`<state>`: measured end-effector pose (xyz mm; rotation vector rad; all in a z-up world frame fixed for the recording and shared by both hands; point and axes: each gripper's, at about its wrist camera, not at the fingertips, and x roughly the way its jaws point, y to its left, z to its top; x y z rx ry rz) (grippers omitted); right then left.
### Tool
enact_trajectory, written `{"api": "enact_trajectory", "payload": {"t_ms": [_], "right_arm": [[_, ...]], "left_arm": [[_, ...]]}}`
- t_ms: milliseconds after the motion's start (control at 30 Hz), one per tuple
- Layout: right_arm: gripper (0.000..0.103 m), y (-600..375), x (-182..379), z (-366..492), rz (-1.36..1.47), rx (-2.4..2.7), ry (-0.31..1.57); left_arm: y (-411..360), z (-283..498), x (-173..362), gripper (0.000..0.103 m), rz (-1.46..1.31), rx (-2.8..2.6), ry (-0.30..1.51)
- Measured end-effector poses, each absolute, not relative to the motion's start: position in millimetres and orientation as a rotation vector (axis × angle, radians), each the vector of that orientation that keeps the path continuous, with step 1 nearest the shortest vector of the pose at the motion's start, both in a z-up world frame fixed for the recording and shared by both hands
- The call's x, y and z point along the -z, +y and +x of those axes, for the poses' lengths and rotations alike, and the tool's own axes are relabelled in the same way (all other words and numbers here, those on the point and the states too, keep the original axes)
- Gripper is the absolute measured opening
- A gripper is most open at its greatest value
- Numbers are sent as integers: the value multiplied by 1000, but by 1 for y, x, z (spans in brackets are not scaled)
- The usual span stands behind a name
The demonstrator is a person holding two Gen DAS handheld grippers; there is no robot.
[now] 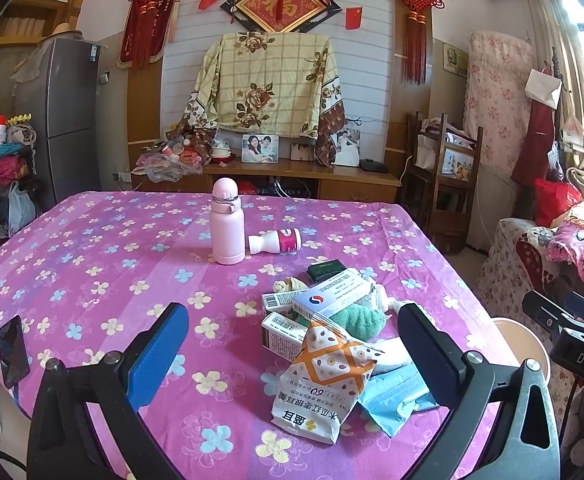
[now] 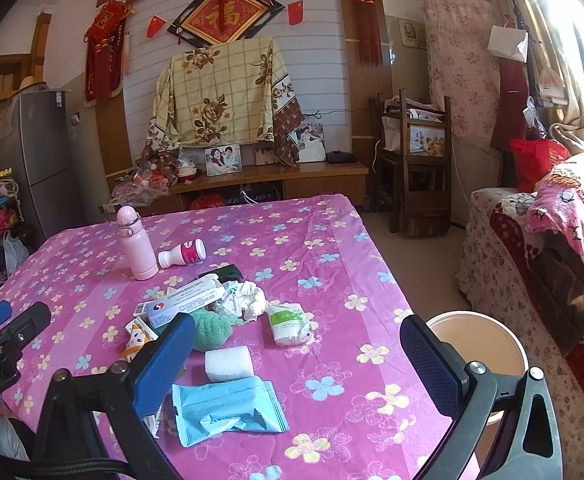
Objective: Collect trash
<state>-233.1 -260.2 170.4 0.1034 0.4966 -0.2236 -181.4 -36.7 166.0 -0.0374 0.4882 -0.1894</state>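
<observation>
A pile of trash lies on the pink flowered tablecloth: an orange-white snack bag, a blue wrapper, medicine boxes, a green sponge, crumpled tissue, a white roll, a green-white packet. A peach trash bin stands beside the table's right edge. My left gripper is open above the pile. My right gripper is open over the table's near right part.
A pink flask stands mid-table with a white-pink bottle lying beside it. A dark wallet lies behind the pile. A phone lies at the table's left edge. A covered sofa stands right.
</observation>
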Motion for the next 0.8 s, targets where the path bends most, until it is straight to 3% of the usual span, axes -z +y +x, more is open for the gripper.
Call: {"api": "enact_trajectory", "payload": {"t_ms": [800], "right_arm": [[103, -261, -174, -233, 107, 223, 487]], "left_arm": [[-34, -181, -168, 103, -43, 185, 481]]}}
